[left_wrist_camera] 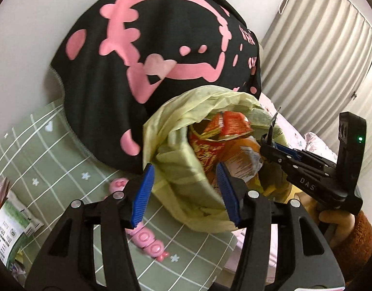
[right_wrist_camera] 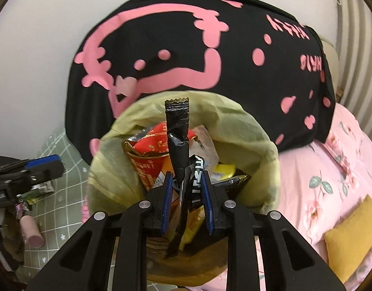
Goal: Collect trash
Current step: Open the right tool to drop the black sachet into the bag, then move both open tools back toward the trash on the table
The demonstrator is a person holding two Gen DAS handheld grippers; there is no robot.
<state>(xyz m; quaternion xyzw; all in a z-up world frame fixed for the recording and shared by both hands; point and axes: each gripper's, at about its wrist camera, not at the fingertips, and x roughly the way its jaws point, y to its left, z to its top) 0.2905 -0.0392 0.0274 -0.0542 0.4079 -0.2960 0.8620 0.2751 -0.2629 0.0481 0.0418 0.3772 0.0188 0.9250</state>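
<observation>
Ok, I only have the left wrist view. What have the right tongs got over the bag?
Observer: A long black wrapper, clamped in the right tongs, standing upright over the yellow bag.
Operator: Anything else caught in there?
Observer: Yes, a white-lettered wrapper sits between the pads too.
Operator: What's on the bed right of the bag?
Observer: A mustard cushion lies on the pink floral sheet.

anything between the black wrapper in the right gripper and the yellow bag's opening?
Nothing visible. The right gripper holds the black wrapper directly over the yellow trash bag, whose mouth is open. Only wrappers already inside, like the red wrapper, lie below.
</observation>
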